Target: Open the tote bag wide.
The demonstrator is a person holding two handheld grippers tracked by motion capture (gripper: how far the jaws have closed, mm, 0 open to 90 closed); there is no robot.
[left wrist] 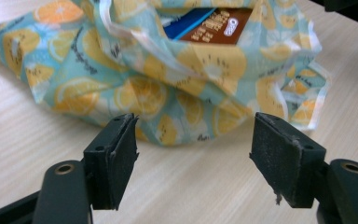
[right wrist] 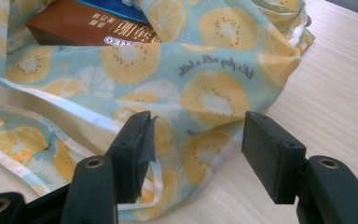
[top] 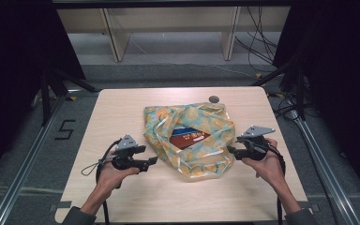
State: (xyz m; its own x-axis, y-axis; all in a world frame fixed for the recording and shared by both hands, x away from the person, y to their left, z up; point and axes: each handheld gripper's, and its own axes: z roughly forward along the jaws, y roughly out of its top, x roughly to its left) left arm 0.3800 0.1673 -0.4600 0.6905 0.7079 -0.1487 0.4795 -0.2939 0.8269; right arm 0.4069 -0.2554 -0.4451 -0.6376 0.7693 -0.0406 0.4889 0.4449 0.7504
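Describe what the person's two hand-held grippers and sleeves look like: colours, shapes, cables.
Each black hand-held gripper, left and right, carries a grey three-cornered plate on top. Its two jaws end in flat, rectangular black pads with frayed edges, bolted to rounded black arms. A thin black cable loops from the left one onto the table. Grey sleeve cuffs show at the bottom edge.

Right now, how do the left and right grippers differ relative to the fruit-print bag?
The left gripper sits off the teal fruit-print cloth bag, bare table under its jaws; the right gripper is at the bag's edge, cloth under its jaws. The left points rightward, the right leftward. Both are open and hold nothing.
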